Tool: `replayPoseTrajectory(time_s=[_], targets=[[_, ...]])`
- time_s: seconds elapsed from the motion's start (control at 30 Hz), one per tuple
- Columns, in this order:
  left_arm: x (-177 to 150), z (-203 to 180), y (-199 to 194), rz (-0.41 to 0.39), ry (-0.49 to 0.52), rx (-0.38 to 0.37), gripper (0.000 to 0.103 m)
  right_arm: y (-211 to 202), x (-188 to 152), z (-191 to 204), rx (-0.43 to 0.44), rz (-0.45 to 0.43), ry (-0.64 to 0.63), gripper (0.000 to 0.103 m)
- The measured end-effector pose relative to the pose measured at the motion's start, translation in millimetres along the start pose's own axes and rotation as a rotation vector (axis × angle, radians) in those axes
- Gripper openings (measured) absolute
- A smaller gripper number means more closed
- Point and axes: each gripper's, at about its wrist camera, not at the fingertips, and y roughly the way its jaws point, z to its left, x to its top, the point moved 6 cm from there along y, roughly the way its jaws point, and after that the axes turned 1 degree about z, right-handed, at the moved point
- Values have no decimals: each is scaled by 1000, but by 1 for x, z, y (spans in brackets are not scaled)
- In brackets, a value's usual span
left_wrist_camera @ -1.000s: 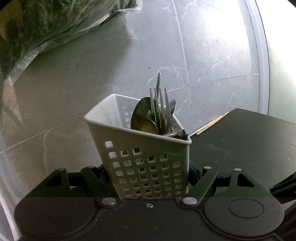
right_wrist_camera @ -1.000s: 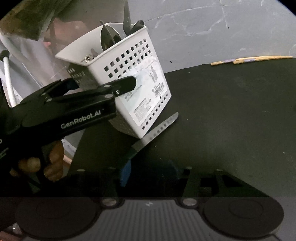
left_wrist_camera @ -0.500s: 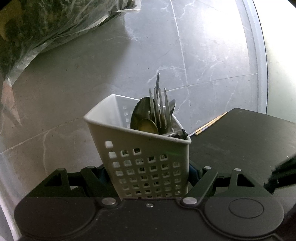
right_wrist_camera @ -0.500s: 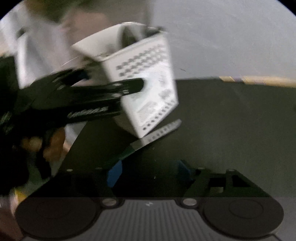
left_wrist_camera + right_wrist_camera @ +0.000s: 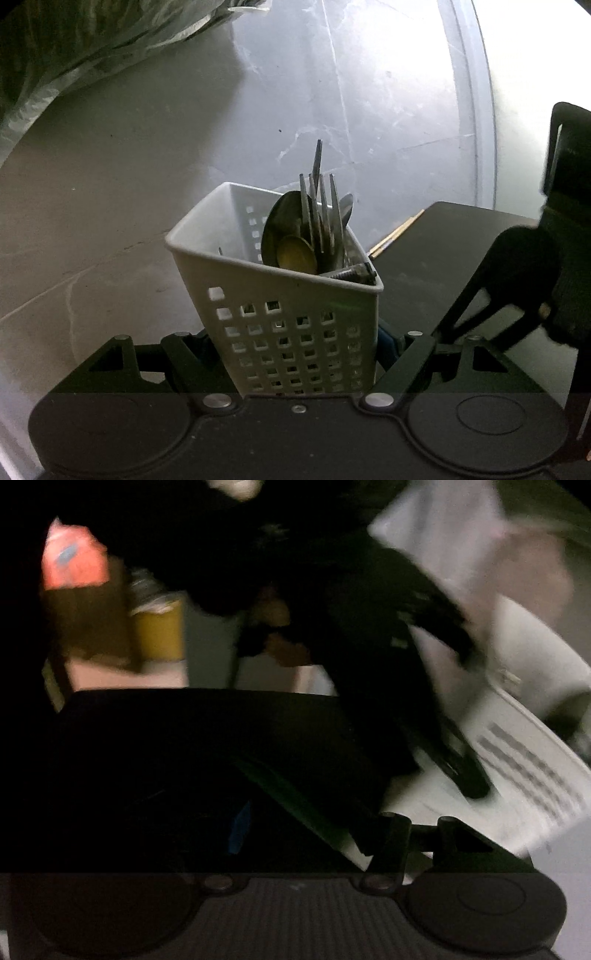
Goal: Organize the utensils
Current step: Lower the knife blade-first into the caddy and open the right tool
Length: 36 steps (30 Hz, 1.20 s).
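A white perforated utensil basket stands between the fingers of my left gripper, which is shut on its sides. Forks, spoons and a knife stand in it, leaning to its right corner. In the blurred right wrist view the basket is at the right, with the left gripper's black finger across it. My right gripper is dark and smeared; a blue pad shows, and its state is unclear. The right gripper's black body shows at the right of the left wrist view.
The black table runs right of the basket, with chopsticks at its far edge. Grey marble floor lies beyond. A plastic-covered bundle is at the upper left. A yellow jar and orange packet show blurred.
My right gripper has swung fast to the left, away from the knife on the table, and its view is now blurred. Its body has entered the left wrist view. The left gripper still holds the basket.
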Motion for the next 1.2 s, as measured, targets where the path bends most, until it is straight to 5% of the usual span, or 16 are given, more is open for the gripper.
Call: replayPoseTrajectory(time_s=[0.17, 0.3, 0.43, 0.6, 0.73, 0.87, 0.97, 1.2], targets=[[4, 3, 5, 6, 2, -21, 80, 24, 6, -15, 197, 113, 31, 67], [4, 3, 5, -2, 0, -20, 80, 11, -5, -13, 192, 133, 58, 40], [0, 4, 6, -13, -2, -17, 80, -7, -25, -6, 130, 191, 120, 17], [-3, 1, 5, -33, -16, -17, 80, -28, -49, 15, 35, 251, 285, 16], [-6, 0, 2, -45, -29, -12, 80, -46, -71, 24, -124, 250, 471, 16], [-7, 0, -2, -55, -41, -11, 79, -74, -83, 16, -288, 110, 695, 16], [-11, 1, -4, -63, -36, -14, 79, -106, -82, 17, -459, -76, 846, 16], [-16, 1, -9, -90, -43, -21, 79, -179, -53, -23, -742, -443, 902, 16]])
